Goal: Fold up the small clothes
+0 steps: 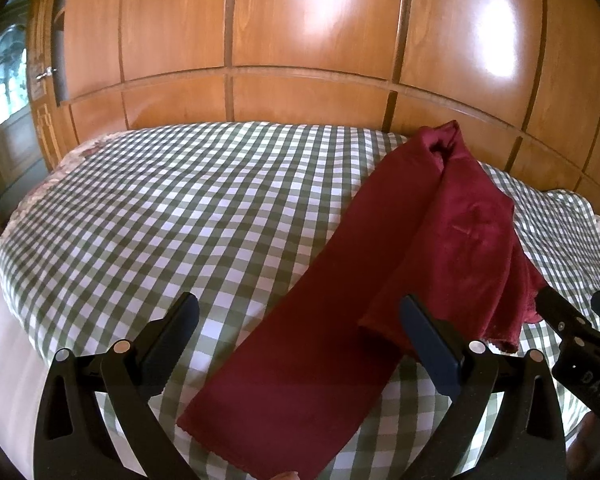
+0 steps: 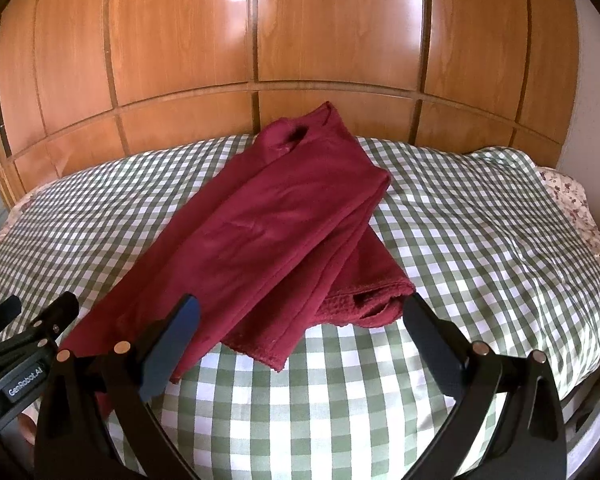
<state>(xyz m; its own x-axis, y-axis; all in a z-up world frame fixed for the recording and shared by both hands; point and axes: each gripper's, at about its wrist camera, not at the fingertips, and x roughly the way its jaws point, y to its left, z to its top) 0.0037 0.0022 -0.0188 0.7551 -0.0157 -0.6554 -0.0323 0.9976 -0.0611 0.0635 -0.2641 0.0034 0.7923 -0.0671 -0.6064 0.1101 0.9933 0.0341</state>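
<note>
Garment: maroon, on checked bedspread, long axis from near hems to far wardrobe. Left gripper: spread, empty, astride near hem. Right gripper: spread, empty, at overlapping hems; about equally near.

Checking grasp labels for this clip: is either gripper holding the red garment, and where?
Nothing is held. The left gripper and right gripper are both open above the red garment, neither closed on it.
</note>
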